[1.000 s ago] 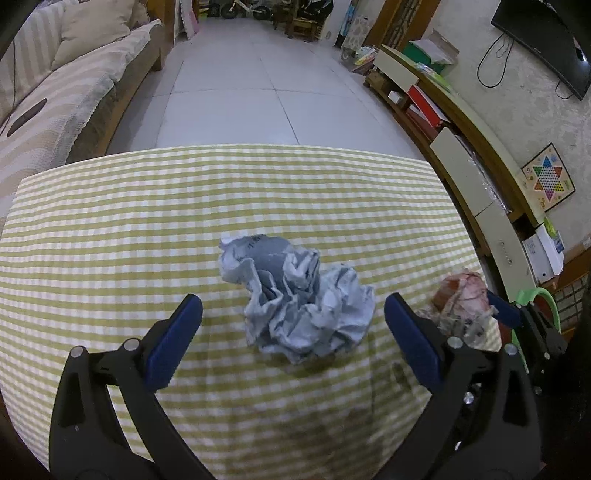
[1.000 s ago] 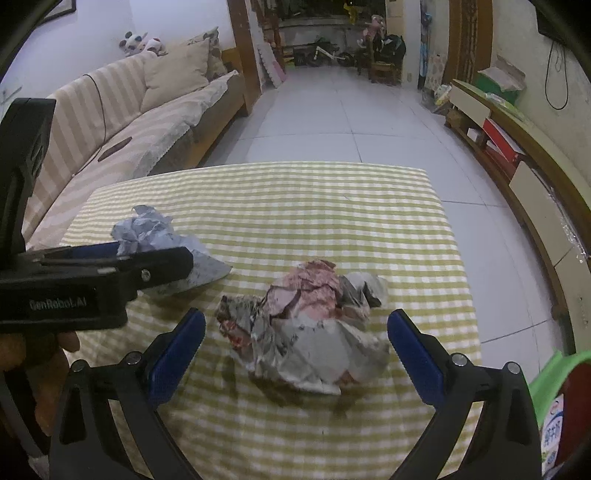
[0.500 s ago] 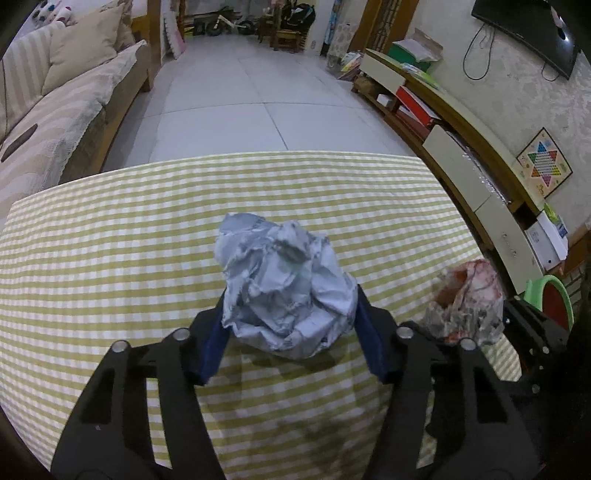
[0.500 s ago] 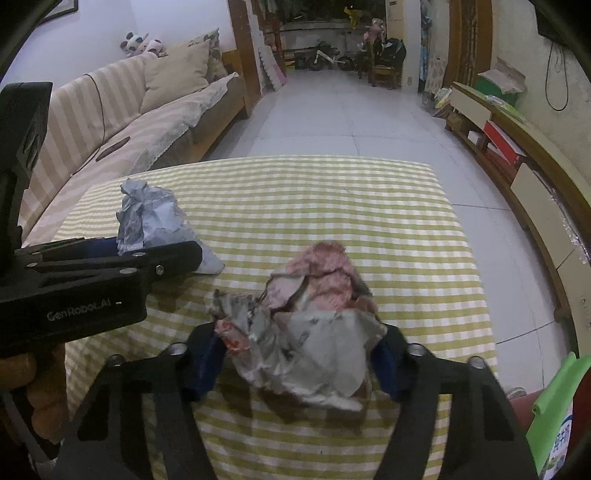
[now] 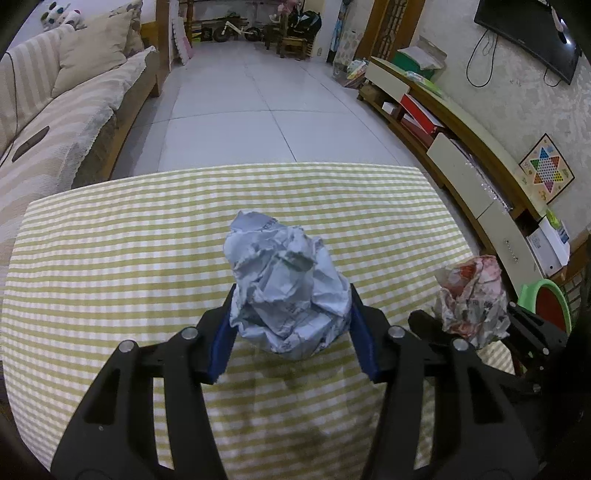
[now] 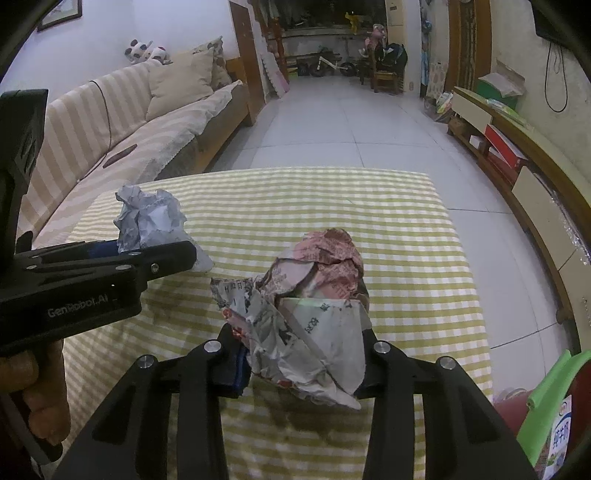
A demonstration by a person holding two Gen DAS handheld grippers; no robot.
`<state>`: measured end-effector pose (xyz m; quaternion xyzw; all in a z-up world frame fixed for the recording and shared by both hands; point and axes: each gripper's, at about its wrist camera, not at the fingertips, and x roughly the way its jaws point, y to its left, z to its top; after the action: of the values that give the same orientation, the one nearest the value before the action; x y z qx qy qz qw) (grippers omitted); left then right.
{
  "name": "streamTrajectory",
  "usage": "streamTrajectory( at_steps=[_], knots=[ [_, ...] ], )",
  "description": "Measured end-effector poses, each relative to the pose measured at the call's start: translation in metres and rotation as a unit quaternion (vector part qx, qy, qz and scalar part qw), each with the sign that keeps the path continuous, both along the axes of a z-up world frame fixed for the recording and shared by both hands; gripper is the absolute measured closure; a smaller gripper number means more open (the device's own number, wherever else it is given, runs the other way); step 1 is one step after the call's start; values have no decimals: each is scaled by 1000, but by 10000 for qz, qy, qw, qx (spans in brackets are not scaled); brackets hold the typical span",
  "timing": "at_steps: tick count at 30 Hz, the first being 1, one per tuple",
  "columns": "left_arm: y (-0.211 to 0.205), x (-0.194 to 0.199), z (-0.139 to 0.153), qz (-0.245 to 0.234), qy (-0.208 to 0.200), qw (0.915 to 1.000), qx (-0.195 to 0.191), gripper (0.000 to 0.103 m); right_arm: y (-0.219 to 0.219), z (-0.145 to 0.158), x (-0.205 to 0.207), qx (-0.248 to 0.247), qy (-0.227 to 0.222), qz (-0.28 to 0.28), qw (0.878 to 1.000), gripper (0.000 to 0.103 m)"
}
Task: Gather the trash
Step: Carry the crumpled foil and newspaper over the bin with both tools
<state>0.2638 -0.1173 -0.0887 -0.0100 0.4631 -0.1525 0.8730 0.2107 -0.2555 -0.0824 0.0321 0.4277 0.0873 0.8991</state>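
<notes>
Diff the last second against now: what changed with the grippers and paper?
Both jaws have just been closing. The left gripper now clamps the grey paper wad; the right gripper clamps the reddish newspaper wad. Both wads got squeezed narrower. The checked tablecloth stayed put.

My table (image 5: 110, 258) wears a yellow-and-white checked cloth. Beyond it pale floor tiles (image 5: 258, 92) run down a long room to a small bike (image 5: 232, 31) and wooden chair (image 6: 386, 79). A striped beige sofa (image 6: 110, 122) with cushions lines one side; a low curved cabinet (image 5: 461, 122) follows the other wall, under a television (image 5: 528, 40).
</notes>
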Motion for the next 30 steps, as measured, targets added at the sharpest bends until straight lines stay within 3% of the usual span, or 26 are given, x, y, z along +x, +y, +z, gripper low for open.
streamTrajectory(
  at_steps=[13,30],
  knots=[
    [29,-59,60,83,-199,9998,-8,51,17,60,-53,-29,-229,136,9996,66],
    [55,-161,127,145,-365,9991,-180,51,28,125,-164,-174,-356,66,9992,66]
  ],
)
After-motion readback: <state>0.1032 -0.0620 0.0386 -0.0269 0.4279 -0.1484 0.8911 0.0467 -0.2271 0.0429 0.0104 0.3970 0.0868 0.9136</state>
